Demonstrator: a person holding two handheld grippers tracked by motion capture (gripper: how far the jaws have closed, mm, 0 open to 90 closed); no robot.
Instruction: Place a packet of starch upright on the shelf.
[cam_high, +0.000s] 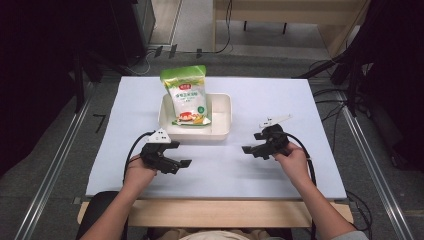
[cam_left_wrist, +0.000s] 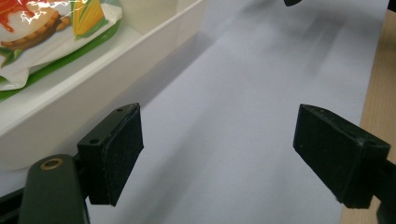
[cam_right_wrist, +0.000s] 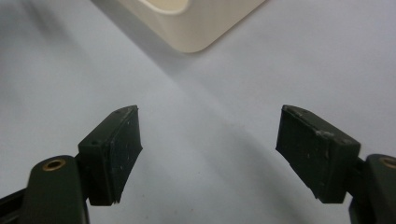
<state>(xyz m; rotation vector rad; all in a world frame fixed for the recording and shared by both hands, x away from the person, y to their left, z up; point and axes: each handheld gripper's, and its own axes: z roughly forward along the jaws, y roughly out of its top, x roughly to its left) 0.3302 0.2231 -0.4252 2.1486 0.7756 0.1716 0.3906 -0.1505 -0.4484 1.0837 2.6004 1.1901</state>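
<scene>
Plainly both grippers' fingers (cam_left_wrist: 116, 154) gape, released; bag (cam_left_wrist: 51, 28) top cut off in tray (cam_left_wrist: 116, 51).

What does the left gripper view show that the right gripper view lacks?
Left gripper view alone: the printed bag lying inside the white tray, seen along the tray's long wall, plus the table's wooden edge at the right. Right gripper view alone: one rounded outer corner of that tray. Both: the white table cover and a pair of black jaws standing wide apart with nothing between them, on the left gripper and right gripper.
</scene>
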